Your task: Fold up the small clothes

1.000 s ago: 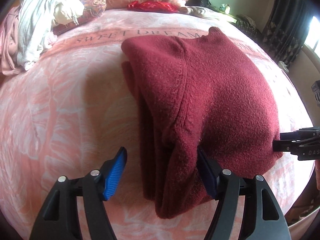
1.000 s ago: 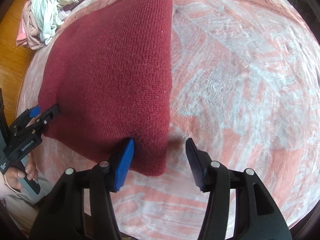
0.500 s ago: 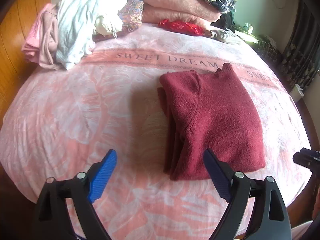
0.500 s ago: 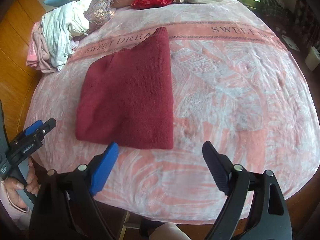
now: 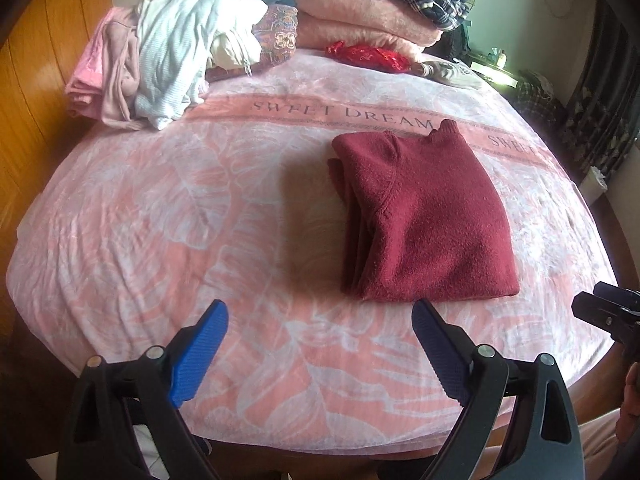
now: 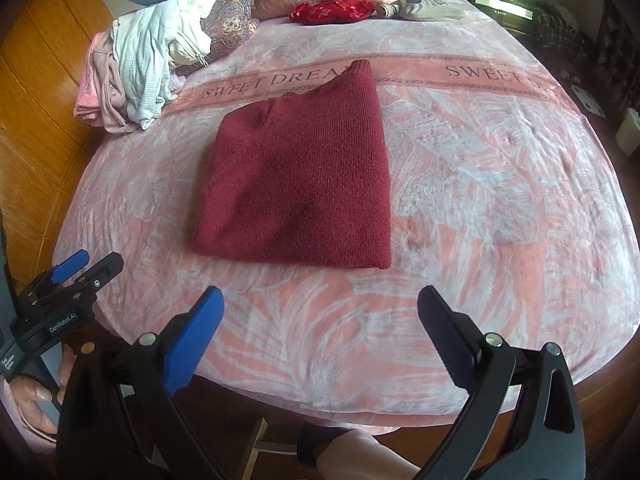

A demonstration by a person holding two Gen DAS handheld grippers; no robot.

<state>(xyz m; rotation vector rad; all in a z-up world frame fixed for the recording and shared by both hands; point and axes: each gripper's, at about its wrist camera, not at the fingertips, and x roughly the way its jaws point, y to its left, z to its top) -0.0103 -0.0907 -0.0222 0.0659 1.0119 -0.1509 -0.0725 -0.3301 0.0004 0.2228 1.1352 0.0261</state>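
A dark red knitted sweater [image 5: 424, 216] lies folded into a flat rectangle on the pink blanket [image 5: 200, 216]; it also shows in the right wrist view [image 6: 304, 184]. My left gripper [image 5: 320, 344] is open and empty, held back from the sweater's near edge above the front of the bed. My right gripper [image 6: 320, 332] is open and empty, also short of the sweater's near edge. The left gripper also shows in the right wrist view [image 6: 80, 268] at the lower left, and the tip of the right gripper shows at the right edge of the left wrist view [image 5: 600, 310].
A heap of unfolded pale clothes [image 5: 160, 60] lies at the back left of the bed. Pillows and stacked pink blankets [image 5: 360, 20] line the head of the bed, with a red cloth [image 5: 368, 54] in front. A wooden wall [image 6: 36, 92] stands on the left.
Both grippers have let go of the sweater, opened wide and pulled back toward the front of the bed. The sweater stays folded on the blanket.
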